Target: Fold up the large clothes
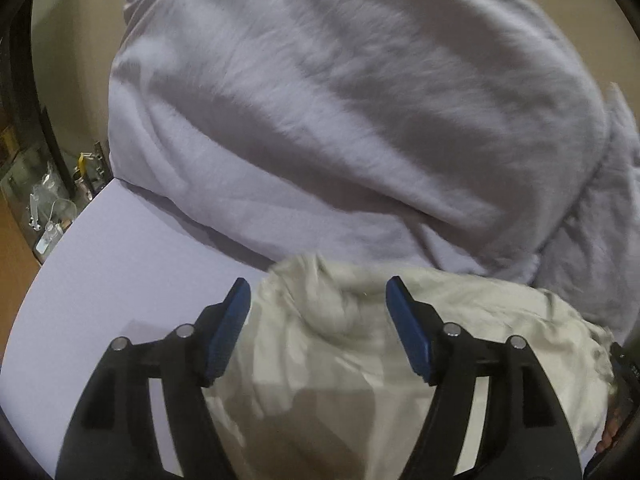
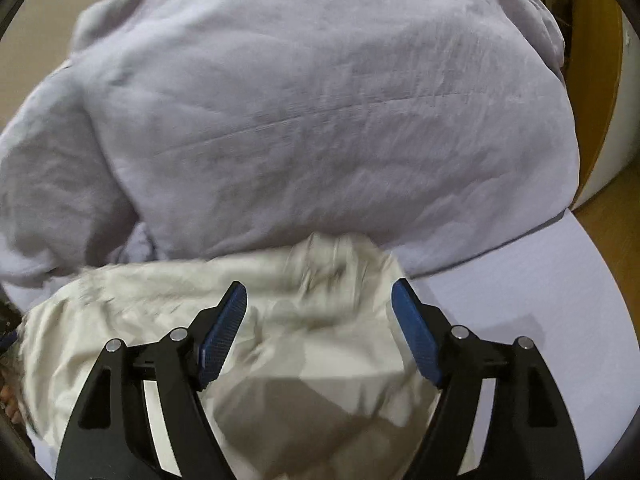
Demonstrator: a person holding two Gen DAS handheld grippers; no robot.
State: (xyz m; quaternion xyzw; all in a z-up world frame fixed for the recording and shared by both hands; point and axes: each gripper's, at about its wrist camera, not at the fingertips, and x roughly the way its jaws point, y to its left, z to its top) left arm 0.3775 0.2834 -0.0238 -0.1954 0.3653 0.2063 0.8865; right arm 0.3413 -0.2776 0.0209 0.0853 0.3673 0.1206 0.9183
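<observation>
Left wrist view: the left gripper (image 1: 318, 292) is standing with its 2 blue-padded fingers (image 1: 226, 332) spread wide, pinching nothing. A cream garment (image 1: 360, 360) is lying crumpled on the white table (image 1: 120, 264), directly below and between the fingers, its bunched upper edge reaching just past the fingertips; whether the pads are touching the cloth cannot be told. Beyond it, a large lavender garment (image 1: 320, 120) is spreading in soft folds across the far part of the table, its near hem meeting the cream garment. Glassware and small clutter (image 1: 52, 208) are sitting off the table's left edge. Right wrist view: the right gripper (image 2: 320, 292) is likewise holding its 2 fingers (image 2: 416, 336) apart, gripping nothing. The cream garment (image 2: 280, 320) is lying under and between them, extending mostly to the left, its blurred top edge just ahead of the fingertips. The lavender garment (image 2: 300, 120) is filling the area beyond. Bare table (image 2: 520, 280) is showing to the right, with wooden flooring (image 2: 612, 216) past its rim.
</observation>
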